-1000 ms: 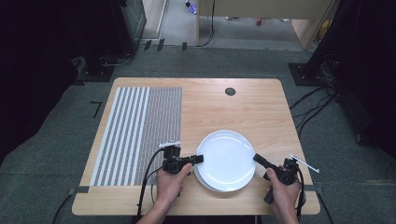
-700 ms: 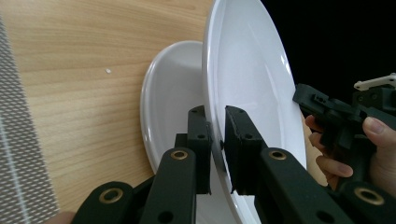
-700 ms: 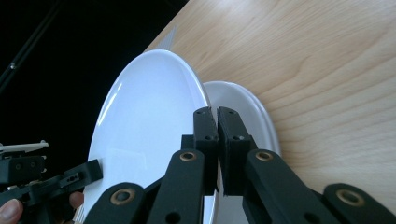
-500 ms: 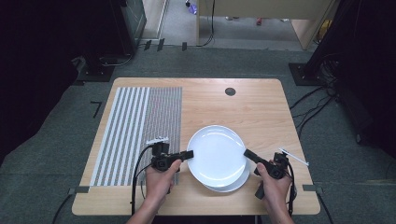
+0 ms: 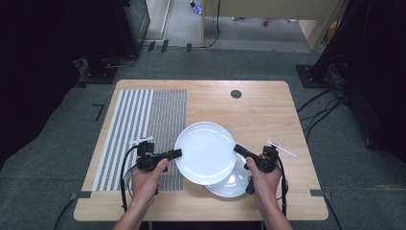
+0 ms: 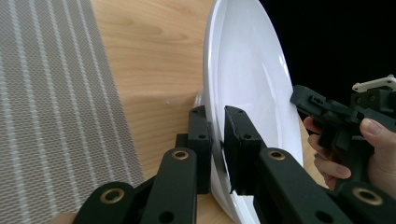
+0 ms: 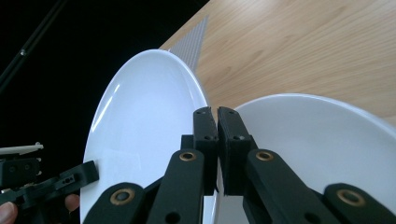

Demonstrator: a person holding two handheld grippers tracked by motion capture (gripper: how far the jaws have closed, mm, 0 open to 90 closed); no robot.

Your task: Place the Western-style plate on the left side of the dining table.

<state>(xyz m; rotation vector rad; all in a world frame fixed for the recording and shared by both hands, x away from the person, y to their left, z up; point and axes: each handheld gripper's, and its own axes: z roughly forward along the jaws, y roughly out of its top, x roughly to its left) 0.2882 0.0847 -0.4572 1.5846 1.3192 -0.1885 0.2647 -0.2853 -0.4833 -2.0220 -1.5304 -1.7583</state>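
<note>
Pinching opposite edges of the top plate (image 5: 205, 152), both grippers hold it above the table (image 5: 268, 103). In the high view the left gripper (image 5: 175, 154) grips the plate's left rim and the right gripper (image 5: 239, 149) grips its right rim, so the plate spans the gap between the two hands. It overlaps a second plate (image 5: 234, 182), which lies flat on the wood near the front edge, beneath the lifted one's right side.

In the left gripper view the jaws are pressed on the rim (image 6: 217, 154) of the top plate (image 6: 243, 88), one jaw on each face, and the striped mat (image 6: 51, 116) lies off to the left. The right gripper (image 6: 299, 95) shows at the plate's far rim there.

In the right gripper view the jaws are nearly together on the near edge of the top plate (image 7: 144, 121), with the second plate (image 7: 317, 144) just to the right, lower down on the table. The mat (image 5: 143, 124) covers the table's left part, and the top plate's left edge hangs over its inner border.
</note>
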